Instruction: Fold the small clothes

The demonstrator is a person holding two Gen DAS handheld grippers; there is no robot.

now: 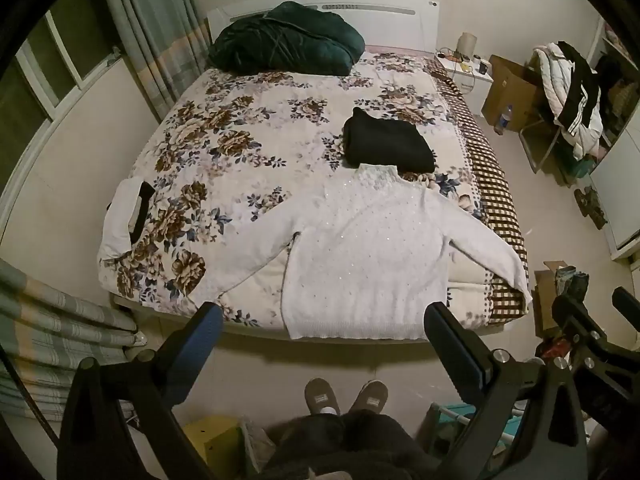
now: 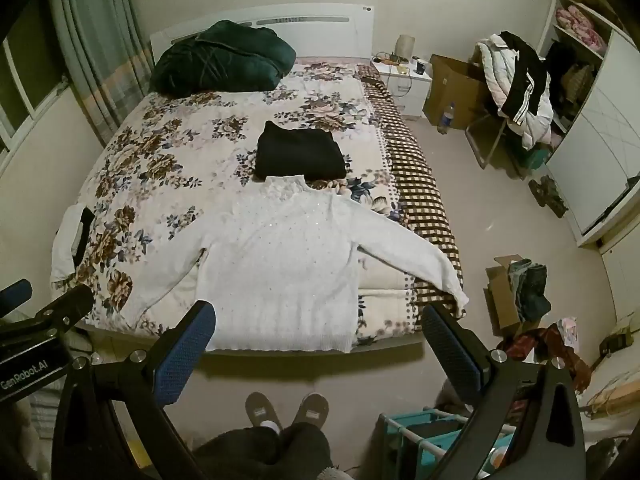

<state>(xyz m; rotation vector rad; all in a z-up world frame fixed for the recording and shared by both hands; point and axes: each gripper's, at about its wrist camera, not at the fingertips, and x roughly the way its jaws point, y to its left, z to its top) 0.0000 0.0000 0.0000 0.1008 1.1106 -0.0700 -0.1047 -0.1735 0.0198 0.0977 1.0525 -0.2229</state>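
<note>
White sweater [image 1: 360, 256] lies spread flat, sleeves out, on the bed [image 1: 224, 148] just ahead of both empty, wide-open grippers: left gripper [image 1: 324, 332], right gripper [image 2: 316, 332]. Beyond it, a black garment [image 1: 388, 144] already sits folded; this one looks unstarted.

The left claw [image 1: 322, 326] is held up in the air with its jaws spread wide, blue pads facing inward, gripping nothing. The right claw [image 2: 318, 326] is posed the same way, jaws wide apart and empty. The two sit side by side, each just visible at the edge of the other's view. The person's slippered feet [image 1: 346, 396] stand below them.
</note>
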